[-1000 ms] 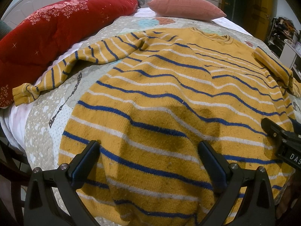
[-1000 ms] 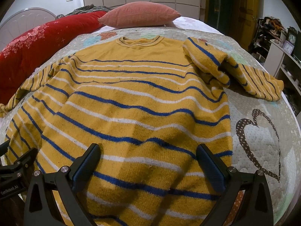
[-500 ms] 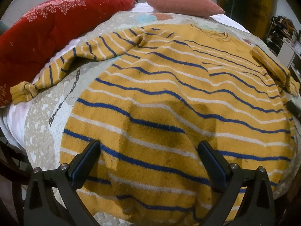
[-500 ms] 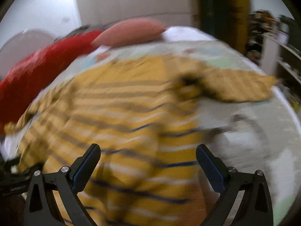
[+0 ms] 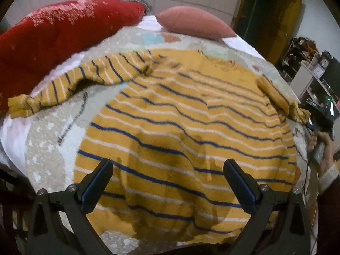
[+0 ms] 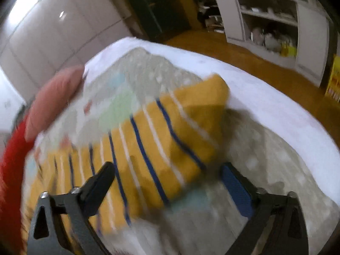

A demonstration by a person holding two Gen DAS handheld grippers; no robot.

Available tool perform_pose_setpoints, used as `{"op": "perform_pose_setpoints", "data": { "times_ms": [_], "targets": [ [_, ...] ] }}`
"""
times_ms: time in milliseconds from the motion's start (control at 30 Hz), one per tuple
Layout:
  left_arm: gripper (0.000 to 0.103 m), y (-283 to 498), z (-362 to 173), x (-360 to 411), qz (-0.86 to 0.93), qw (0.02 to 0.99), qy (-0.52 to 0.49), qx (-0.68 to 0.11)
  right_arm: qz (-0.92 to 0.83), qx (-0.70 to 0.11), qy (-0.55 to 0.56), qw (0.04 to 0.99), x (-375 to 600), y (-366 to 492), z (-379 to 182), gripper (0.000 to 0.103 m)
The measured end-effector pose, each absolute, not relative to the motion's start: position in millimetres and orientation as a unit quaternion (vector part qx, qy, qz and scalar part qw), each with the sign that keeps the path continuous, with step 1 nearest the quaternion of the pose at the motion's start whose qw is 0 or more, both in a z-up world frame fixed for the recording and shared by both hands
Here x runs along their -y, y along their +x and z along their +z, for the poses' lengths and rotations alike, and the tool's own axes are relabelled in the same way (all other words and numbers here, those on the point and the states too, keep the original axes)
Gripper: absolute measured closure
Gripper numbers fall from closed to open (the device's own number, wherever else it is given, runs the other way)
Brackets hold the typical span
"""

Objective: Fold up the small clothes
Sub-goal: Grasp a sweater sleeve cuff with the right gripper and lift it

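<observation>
A yellow sweater with blue and white stripes [image 5: 182, 127] lies flat on the quilted bed. Its left sleeve [image 5: 80, 85] stretches out toward the red blanket. My left gripper [image 5: 167, 178] is open and empty, above the sweater's hem. The right sleeve [image 6: 161, 140] fills the right wrist view, which is blurred. My right gripper [image 6: 167, 182] is open, its fingers on either side of the sleeve near the cuff. The right gripper also shows in the left wrist view [image 5: 318, 116], beside the sleeve end at the right.
A red blanket [image 5: 53, 40] lies along the bed's left side. A pink pillow [image 5: 191, 25] sits at the head. The quilt [image 6: 265, 159] covers the bed. White shelves [image 6: 276, 27] stand past the bed's right edge, across a wooden floor.
My right gripper has swung right from the sweater's hem to the right sleeve. My left gripper has pulled back and risen a little. The sweater has not moved.
</observation>
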State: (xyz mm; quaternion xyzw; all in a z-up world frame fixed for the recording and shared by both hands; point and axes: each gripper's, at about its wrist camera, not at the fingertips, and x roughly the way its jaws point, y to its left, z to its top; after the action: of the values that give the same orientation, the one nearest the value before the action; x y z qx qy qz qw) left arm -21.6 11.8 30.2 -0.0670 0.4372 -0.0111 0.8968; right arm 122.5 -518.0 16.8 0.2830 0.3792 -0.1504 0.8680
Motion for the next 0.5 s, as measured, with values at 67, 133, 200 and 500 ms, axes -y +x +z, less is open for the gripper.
{"op": "perform_pose_setpoints", "data": {
  "times_ms": [67, 133, 200, 500],
  "targets": [
    [0.000, -22, 37, -20, 0.005, 0.901, -0.064, -0.429, -0.133, -0.379, 0.324, 0.857, 531, 139, 19, 0.091],
    [0.000, -23, 41, -30, 0.021, 0.904, -0.066, -0.422, -0.115, -0.373, 0.358, 0.849, 540, 144, 25, 0.092],
    [0.000, -24, 45, -47, 0.040, 0.906, -0.076, -0.414, -0.142, -0.356, 0.342, 0.858, 549, 138, 42, 0.093],
    [0.000, -39, 49, -108, 0.100, 0.911, -0.114, -0.384, -0.308, -0.293, 0.289, 0.858, 615, 86, 124, 0.093]
  ]
}}
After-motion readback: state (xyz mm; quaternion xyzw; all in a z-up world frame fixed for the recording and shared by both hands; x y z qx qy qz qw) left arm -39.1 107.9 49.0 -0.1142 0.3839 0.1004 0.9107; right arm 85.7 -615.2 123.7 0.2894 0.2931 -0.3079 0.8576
